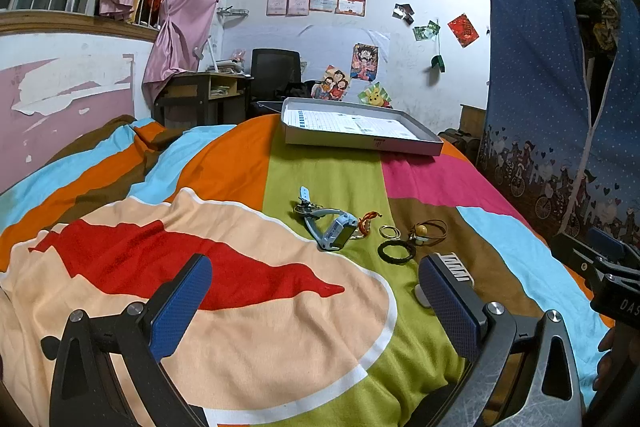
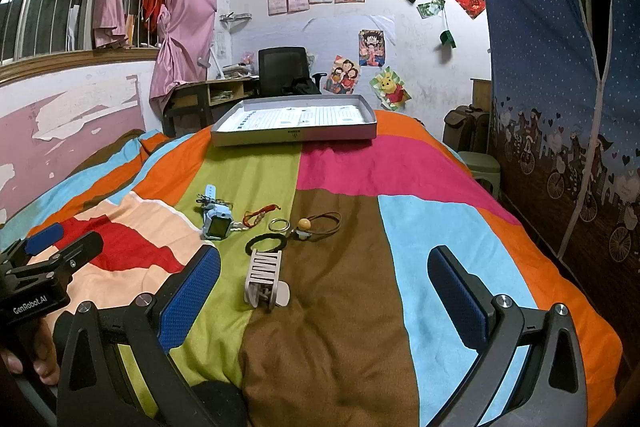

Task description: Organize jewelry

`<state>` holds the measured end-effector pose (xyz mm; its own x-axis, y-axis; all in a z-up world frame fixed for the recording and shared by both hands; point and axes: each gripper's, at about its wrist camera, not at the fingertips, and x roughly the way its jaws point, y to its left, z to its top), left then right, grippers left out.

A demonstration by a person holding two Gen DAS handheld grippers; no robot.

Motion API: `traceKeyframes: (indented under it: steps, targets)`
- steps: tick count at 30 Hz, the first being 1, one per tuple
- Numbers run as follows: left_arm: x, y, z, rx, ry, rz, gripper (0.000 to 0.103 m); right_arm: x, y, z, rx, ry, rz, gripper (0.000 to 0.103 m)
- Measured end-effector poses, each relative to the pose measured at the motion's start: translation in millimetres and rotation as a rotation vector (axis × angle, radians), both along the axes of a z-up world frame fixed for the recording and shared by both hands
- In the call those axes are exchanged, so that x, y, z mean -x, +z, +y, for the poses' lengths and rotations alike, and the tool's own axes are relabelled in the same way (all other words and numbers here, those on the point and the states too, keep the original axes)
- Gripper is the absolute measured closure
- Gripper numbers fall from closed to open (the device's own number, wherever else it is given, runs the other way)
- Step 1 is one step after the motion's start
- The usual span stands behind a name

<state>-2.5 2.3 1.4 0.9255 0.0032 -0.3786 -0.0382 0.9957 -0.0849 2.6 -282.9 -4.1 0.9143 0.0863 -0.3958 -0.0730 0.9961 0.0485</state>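
Small items lie together on a colourful bedspread: a light blue watch (image 1: pixel 334 227) (image 2: pixel 216 221), a red and orange cord bracelet (image 1: pixel 367 219) (image 2: pixel 259 214), two thin metal rings (image 1: pixel 389 231) (image 2: pixel 279 225), a black hair tie (image 1: pixel 396 251) (image 2: pixel 265 243), a brown cord with a wooden bead (image 1: pixel 425 229) (image 2: pixel 316 222) and a white hair claw (image 2: pixel 264 281) (image 1: pixel 454 265). My left gripper (image 1: pixel 316 283) is open just short of the pile. My right gripper (image 2: pixel 324 271) is open, with the claw near its left finger. A grey shallow box (image 1: pixel 360 135) (image 2: pixel 296 125) lies at the bed's far end.
A blue fabric wardrobe (image 2: pixel 560 107) stands along the right side of the bed, with a green stool (image 2: pixel 482 165) beside it. A desk and black chair (image 2: pixel 282 71) stand behind the box. The pink wall (image 1: pixel 60 107) borders the bed's left side.
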Motion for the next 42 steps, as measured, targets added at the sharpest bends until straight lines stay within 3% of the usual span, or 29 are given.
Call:
traceKeyframes:
  steps: [22, 34, 42]
  targets:
    - [-17, -5, 7, 0.033, 0.026, 0.017, 0.000, -2, 0, -3, -0.030, 0.004, 0.011, 0.001]
    - [-84, 30, 18, -0.021, -0.049, -0.022, 0.000, -47, 24, 1, -0.041, 0.073, 0.004, 0.001]
    - [-140, 3, 13, -0.013, -0.153, 0.063, 0.000, -84, 18, 17, -0.049, 0.093, 0.033, 0.001]
